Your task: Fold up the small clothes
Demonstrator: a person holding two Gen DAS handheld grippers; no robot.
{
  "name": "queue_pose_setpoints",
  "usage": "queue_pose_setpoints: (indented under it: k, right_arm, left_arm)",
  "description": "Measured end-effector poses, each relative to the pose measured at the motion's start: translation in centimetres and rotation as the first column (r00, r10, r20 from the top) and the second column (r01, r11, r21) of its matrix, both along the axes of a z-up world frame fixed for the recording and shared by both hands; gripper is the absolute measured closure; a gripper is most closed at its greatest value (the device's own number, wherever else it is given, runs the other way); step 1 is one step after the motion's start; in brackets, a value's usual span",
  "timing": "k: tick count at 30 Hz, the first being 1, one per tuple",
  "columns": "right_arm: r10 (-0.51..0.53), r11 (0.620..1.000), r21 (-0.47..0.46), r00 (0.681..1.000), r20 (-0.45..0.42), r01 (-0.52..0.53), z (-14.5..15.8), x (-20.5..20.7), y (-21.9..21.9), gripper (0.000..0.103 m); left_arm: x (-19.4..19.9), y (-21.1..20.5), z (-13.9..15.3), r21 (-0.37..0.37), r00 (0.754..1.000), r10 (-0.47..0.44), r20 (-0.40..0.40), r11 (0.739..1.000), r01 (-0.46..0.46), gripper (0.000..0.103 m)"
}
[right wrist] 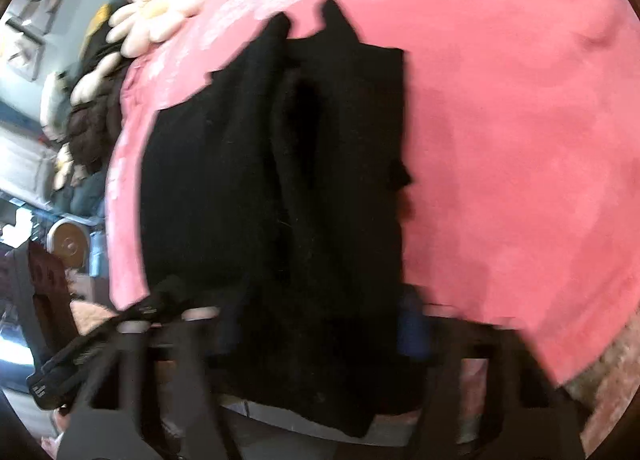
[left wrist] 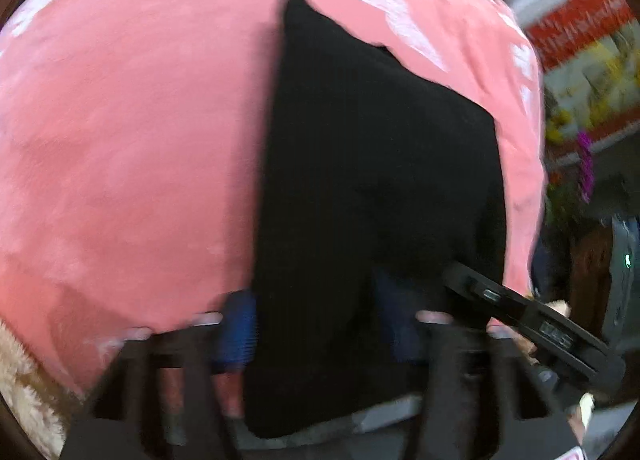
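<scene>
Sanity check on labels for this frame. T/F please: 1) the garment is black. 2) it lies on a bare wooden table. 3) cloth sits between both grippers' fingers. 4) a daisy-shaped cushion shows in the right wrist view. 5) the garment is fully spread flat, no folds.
1) The garment is black. True.
2) It lies on a bare wooden table. False: it lies on a pink blanket.
3) Cloth sits between the fingers of the left gripper and the right gripper. True; whether the pads press on it is blurred.
4) A daisy-shaped cushion shows in the right wrist view. True.
5) The garment is fully spread flat. False: a layer overlaps down its middle.
</scene>
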State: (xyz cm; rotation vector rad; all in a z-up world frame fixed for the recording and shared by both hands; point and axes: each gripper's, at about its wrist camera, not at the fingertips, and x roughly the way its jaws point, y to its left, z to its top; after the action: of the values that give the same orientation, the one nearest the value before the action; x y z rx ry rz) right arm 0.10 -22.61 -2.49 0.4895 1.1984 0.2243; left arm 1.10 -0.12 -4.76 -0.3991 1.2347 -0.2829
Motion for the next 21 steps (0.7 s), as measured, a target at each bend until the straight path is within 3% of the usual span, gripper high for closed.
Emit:
queue_pose_setpoints:
  k: [1, 3, 7, 10, 13, 15, 16, 17, 18, 19, 21]
  right_arm:
    - [0.008, 1.000, -0.014, 1.000, 0.021, -0.008, 0.8, 0.0, 0.3, 0.078]
    - [0.027, 0.999, -0.044, 0.996, 0.087, -0.024, 3.6, -0.5, 0.6, 0.080]
    - [0.076, 0.995, -0.086, 0.969, 0.237, -0.057, 10.3, 0.8, 2.8, 0.080]
    - [0.109, 0.993, -0.089, 0.929, 0.354, -0.082, 15.6, 2.0, 4.5, 0.080]
    - [0.136, 0.990, -0.082, 0.890, 0.435, -0.111, 19.0, 3.1, 6.1, 0.080]
    - [0.145, 0.989, -0.081, 0.887, 0.439, -0.122, 19.2, 4.0, 7.2, 0.079]
    - [0.148, 0.989, -0.088, 0.895, 0.421, -0.123, 18.0, 4.9, 7.9, 0.078]
    - [0.153, 0.988, -0.097, 0.905, 0.397, -0.124, 16.9, 4.9, 7.8, 0.068]
    - [0.164, 0.984, -0.120, 0.922, 0.350, -0.130, 15.1, 5.7, 8.1, 0.052]
    - [0.167, 0.976, -0.182, 0.946, 0.278, -0.119, 12.4, 6.2, 8.3, 0.048]
    - [0.154, 0.963, -0.246, 0.970, 0.186, -0.105, 8.8, 6.1, 8.0, 0.049]
  left_arm:
    - [0.1, -0.3, 0.8, 0.003, 1.000, -0.011, 0.009, 1.000, 0.011, 0.075]
    - [0.2, -0.4, 2.0, -0.026, 1.000, -0.013, 0.022, 1.000, 0.014, 0.078]
    - [1.2, 0.1, 6.8, -0.052, 0.994, -0.015, 0.107, 0.998, 0.021, 0.080]
    - [2.3, 1.3, 12.4, -0.048, 0.975, -0.013, 0.224, 0.999, 0.024, 0.080]
    - [2.8, 4.0, 17.3, -0.055, 0.947, 0.004, 0.321, 0.998, 0.014, 0.080]
    - [3.2, 4.8, 18.4, -0.021, 0.937, 0.010, 0.350, 1.000, -0.003, 0.078]
    - [3.3, 5.2, 18.4, 0.025, 0.935, 0.011, 0.354, 0.999, -0.022, 0.069]
    - [3.4, 5.7, 17.7, 0.086, 0.938, 0.018, 0.346, 0.995, -0.051, 0.065]
    - [3.6, 5.9, 16.3, 0.158, 0.948, 0.024, 0.319, 0.984, -0.078, 0.043]
    - [3.7, 6.1, 14.9, 0.222, 0.955, 0.036, 0.293, 0.969, -0.105, 0.036]
    - [3.8, 6.0, 11.3, 0.316, 0.966, 0.036, 0.256, 0.941, -0.119, 0.037]
